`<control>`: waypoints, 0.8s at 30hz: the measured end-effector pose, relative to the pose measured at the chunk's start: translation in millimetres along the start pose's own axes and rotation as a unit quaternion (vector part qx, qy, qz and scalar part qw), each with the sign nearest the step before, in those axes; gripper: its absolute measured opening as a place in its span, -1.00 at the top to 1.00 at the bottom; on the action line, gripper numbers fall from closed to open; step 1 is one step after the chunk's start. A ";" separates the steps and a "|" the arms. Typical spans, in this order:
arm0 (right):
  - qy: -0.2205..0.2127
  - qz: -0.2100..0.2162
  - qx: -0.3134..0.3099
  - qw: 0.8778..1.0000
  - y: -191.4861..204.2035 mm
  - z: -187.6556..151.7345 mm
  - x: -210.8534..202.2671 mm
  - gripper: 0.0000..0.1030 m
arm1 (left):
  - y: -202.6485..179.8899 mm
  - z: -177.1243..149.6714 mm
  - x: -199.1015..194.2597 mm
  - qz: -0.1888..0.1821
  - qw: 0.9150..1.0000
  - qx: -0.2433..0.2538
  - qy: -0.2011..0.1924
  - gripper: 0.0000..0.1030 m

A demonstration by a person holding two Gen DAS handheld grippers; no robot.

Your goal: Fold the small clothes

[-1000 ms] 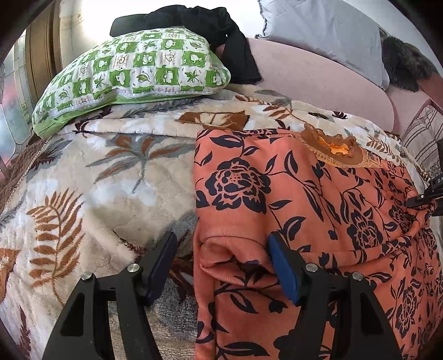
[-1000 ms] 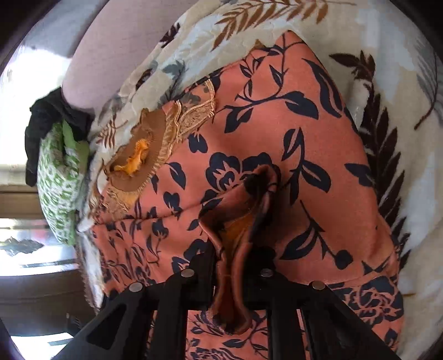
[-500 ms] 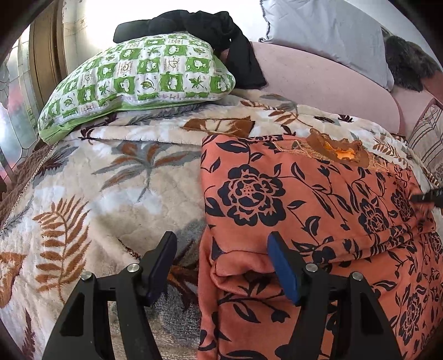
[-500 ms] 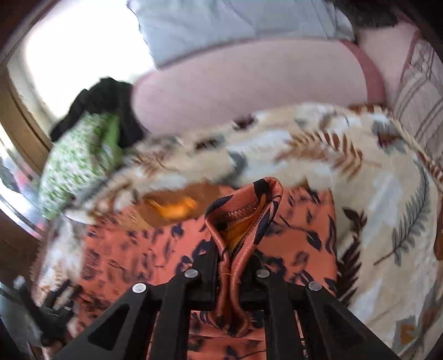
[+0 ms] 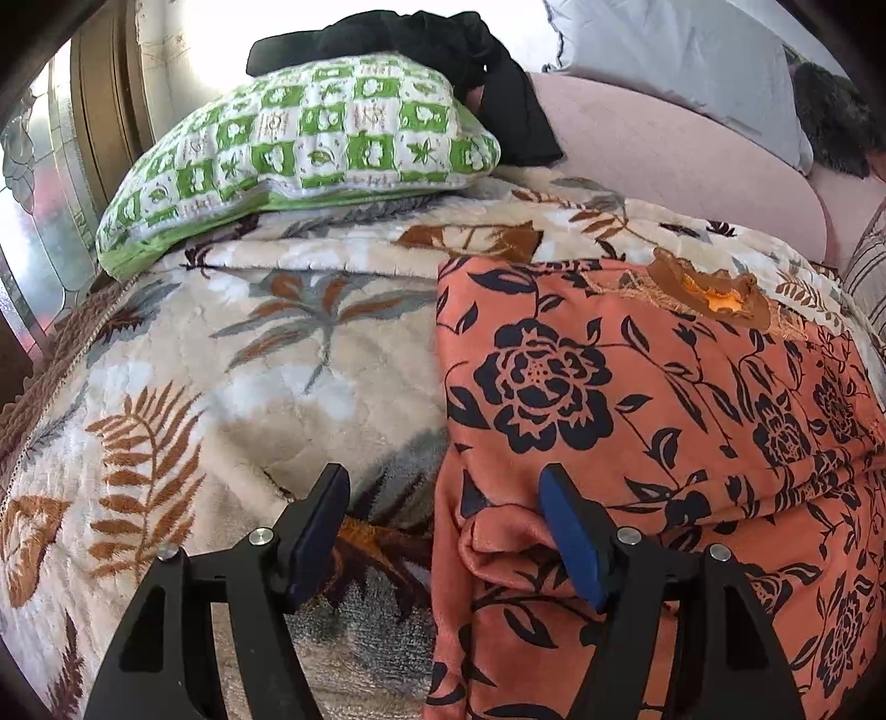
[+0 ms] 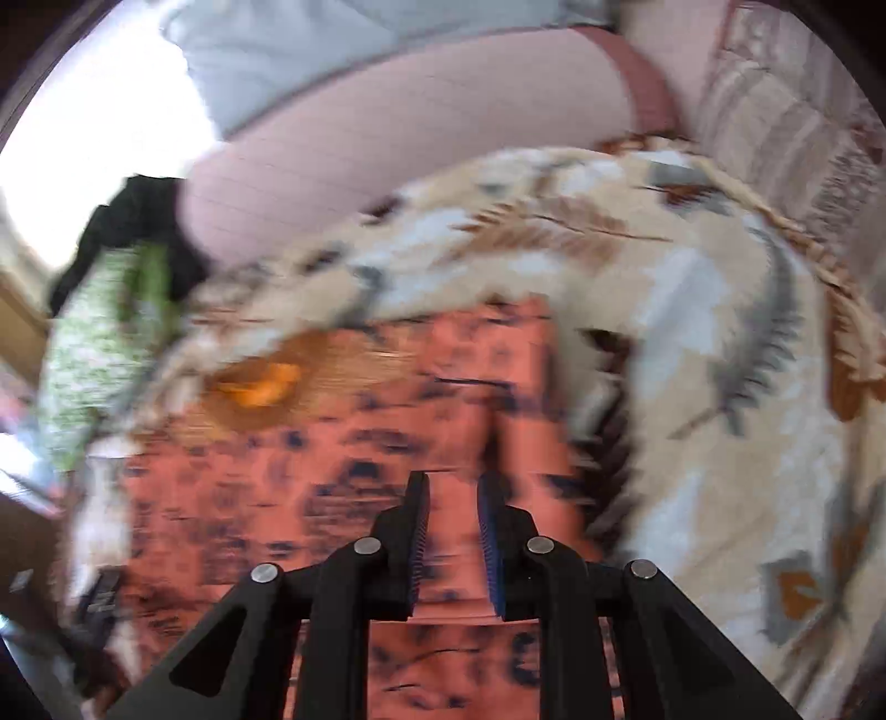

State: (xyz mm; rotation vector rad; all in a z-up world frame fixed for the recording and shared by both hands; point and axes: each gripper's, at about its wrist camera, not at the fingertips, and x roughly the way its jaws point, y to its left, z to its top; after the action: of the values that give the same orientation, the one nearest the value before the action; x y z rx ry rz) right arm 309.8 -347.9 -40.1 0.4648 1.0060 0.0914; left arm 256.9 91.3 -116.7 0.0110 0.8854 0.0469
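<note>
An orange garment (image 5: 637, 399) with dark navy flowers lies folded over on the leaf-patterned blanket (image 5: 221, 376); its brown embroidered neckline (image 5: 709, 288) is at the far edge. My left gripper (image 5: 443, 498) is open and empty, hovering over the garment's near left corner. In the blurred right wrist view the same garment (image 6: 343, 454) lies below my right gripper (image 6: 451, 498), whose jaws stand slightly apart with nothing between them.
A green and white checked pillow (image 5: 310, 149) sits at the back left with black clothing (image 5: 443, 44) on it. A pink bolster (image 5: 664, 155) and a grey pillow (image 5: 675, 50) lie along the back. A window is at the left.
My right gripper has let go of the fold of orange cloth it held and its jaws have parted. The garment's top layer now lies flat. My left gripper has drawn back slightly.
</note>
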 end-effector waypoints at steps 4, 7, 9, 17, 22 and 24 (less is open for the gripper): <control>0.063 0.006 0.049 0.997 -16.9 -18.2 47.6 -0.73 | 15.6 0.9 8.9 -0.039 0.998 -0.043 0.028 -0.45; 0.037 0.024 0.106 0.993 -35.5 -33.7 31.4 -0.71 | 28.6 -1.5 -6.2 -0.044 0.997 -0.056 0.013 -0.45; 0.010 0.049 0.081 0.996 -24.6 -38.2 -5.2 -0.72 | 34.6 -5.1 -24.9 -0.025 0.998 -0.053 0.001 -0.45; 0.017 0.030 0.009 0.999 -56.2 -129.5 -126.0 -0.74 | 68.3 -98.8 -131.0 -0.095 0.992 -0.066 0.046 -0.46; 0.077 0.030 0.033 0.996 -119.4 -198.5 -145.9 -0.74 | 72.3 -169.3 -155.7 -0.120 0.985 -0.072 0.096 -0.46; 0.081 0.039 0.054 0.995 -138.7 -216.4 -152.1 -0.74 | 70.2 -185.1 -155.4 -0.128 0.982 -0.079 0.111 -0.46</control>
State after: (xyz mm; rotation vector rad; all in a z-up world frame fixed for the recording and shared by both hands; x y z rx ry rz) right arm 29.0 -443.7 -73.9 0.6028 1.1554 0.1461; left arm 12.9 152.6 -111.6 -0.2606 1.0982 -0.1236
